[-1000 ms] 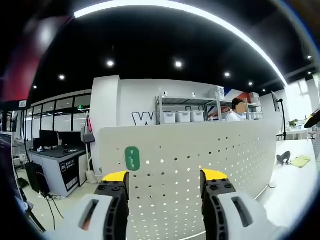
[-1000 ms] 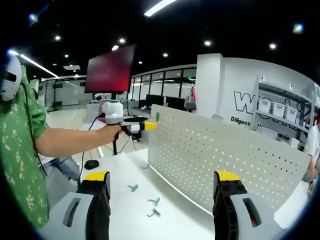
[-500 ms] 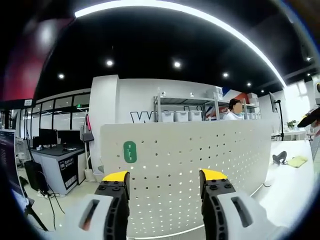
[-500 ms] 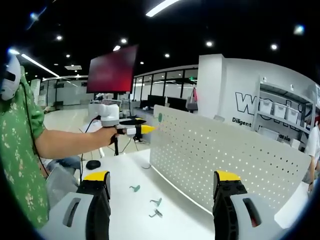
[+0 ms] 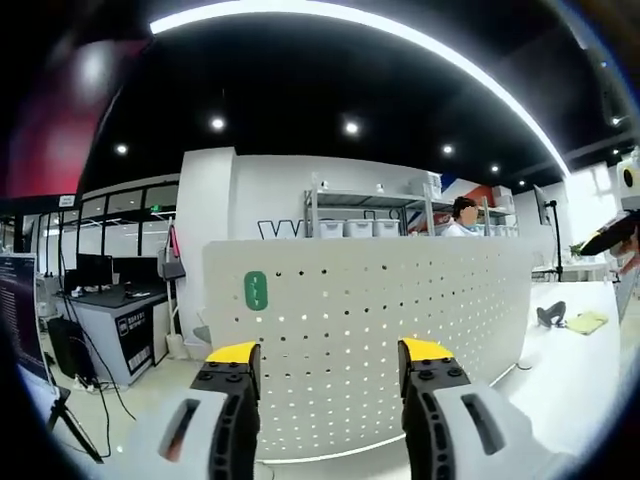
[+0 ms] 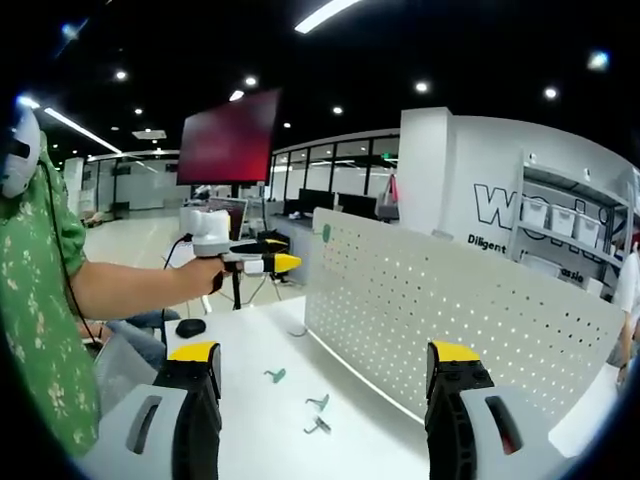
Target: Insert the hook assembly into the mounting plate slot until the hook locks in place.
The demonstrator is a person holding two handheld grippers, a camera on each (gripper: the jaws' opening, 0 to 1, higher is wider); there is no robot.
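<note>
A white perforated mounting plate (image 5: 400, 320) stands upright on the table, and a green hook assembly (image 5: 256, 290) sits on its face near the upper left corner. My left gripper (image 5: 330, 352) faces the plate, open, with nothing between its jaws. In the right gripper view the same plate (image 6: 460, 310) runs off to the right, with the green hook (image 6: 326, 232) at its near top corner. A hand holds the left gripper (image 6: 272, 263) a short way left of that corner, apart from the hook. My right gripper (image 6: 325, 352) is open and holds nothing.
Three loose green and grey hooks (image 6: 274, 375) (image 6: 318, 402) (image 6: 318, 425) lie on the white table (image 6: 250, 430) in front of the plate. A black round object (image 6: 190, 327) rests at the table's left. The person's green sleeve (image 6: 40, 330) fills the left edge.
The left gripper has drawn back and down from the plate's top corner, leaving the green hook on the plate. The right gripper has barely moved.
</note>
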